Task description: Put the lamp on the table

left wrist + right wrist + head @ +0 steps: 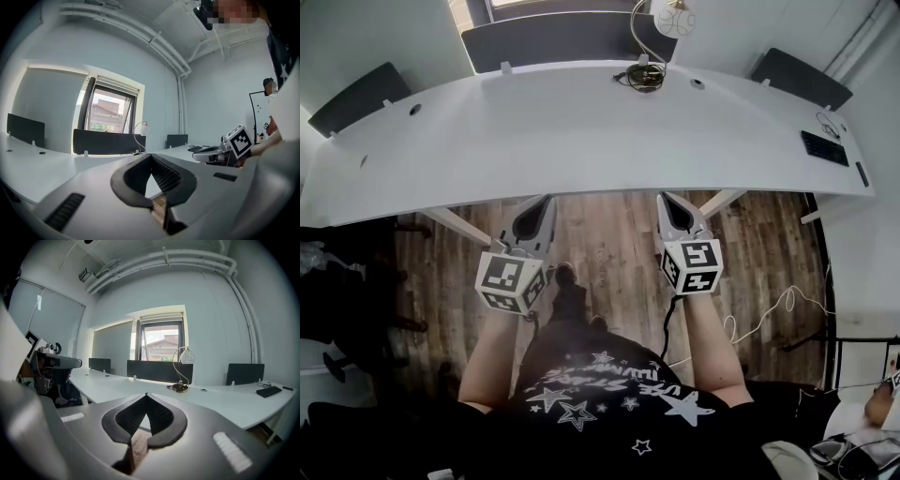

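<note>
The lamp [661, 42], a thin curved stem with a round white shade and a dark coiled cord at its base, stands on the far edge of the long white table [581, 141]. It also shows far off in the left gripper view as the lamp [140, 136] and in the right gripper view as the lamp [182, 369]. My left gripper [548, 199] and right gripper [664, 197] hover side by side over the wooden floor, just short of the table's near edge. Both are shut and empty, as the left gripper [151, 155] and right gripper [146, 394] show, tips touching.
A black keyboard [824, 148] lies at the table's right end. Dark divider panels [567, 37] stand along the far side. A white cable [769, 314] trails on the floor at right. The table legs [450, 223] angle down below the near edge.
</note>
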{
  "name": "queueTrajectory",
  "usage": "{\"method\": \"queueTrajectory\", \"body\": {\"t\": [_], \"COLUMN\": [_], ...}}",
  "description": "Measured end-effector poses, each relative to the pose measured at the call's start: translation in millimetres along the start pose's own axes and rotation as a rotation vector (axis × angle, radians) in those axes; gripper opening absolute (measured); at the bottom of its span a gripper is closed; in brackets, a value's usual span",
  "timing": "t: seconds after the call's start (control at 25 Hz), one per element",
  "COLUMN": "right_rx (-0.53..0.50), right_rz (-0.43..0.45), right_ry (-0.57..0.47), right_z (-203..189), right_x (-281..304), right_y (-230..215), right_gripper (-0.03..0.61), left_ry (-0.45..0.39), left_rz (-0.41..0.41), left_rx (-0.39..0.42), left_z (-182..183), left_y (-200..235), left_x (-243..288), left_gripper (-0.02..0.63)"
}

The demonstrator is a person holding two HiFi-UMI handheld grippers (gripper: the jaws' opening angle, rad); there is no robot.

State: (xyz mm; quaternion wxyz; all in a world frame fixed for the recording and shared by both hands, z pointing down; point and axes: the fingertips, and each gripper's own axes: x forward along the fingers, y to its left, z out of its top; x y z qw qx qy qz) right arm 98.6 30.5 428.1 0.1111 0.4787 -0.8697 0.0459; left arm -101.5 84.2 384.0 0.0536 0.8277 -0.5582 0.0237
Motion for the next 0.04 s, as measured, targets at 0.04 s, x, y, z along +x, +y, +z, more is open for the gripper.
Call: {"method": "queueTrajectory", "body": {"t": [0.04], "right_rx": [0.006], "right_rz": [0.0], "right_ry": [0.007], "right_z": [-3.4], "right_x": [-1.1], "right_y": [-0.7], "right_gripper": [0.0], "left_ry": [0.003], "left_rz": [-0.003], "left_rx": [-0.001], "left_z": [-1.2], "left_y": [-1.7], "left_x": [-0.4], "left_gripper": [0.008]}}
